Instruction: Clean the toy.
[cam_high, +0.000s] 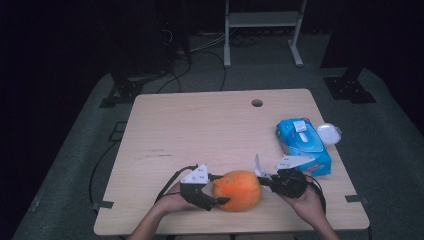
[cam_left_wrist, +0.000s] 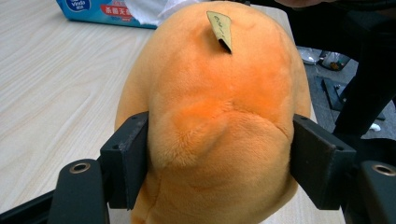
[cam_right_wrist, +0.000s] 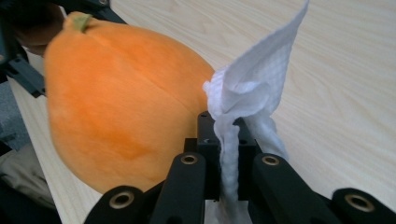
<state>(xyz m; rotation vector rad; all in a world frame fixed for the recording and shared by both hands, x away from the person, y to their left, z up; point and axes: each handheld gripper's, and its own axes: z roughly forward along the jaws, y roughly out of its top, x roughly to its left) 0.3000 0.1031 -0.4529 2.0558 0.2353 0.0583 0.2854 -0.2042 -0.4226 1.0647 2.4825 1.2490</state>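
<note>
lab | dark room | bare wooden table (cam_high: 200, 130) | floor cables (cam_high: 200, 55)

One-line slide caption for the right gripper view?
Right gripper pinching a white tissue beside the orange plush fruit on the wooden table.

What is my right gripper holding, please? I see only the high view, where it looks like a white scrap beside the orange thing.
Observer: The right gripper is shut on a white tissue, which is pinched into a twisted strand between its fingers.
Operator: Thank you. Does the left gripper have the orange thing?
Observer: Yes. The left gripper has its fingers pressed into both sides of the orange plush toy, denting its fur.
Operator: Is anything attached to it?
Observer: A small olive tab sticks out near the toy's far end.
</note>
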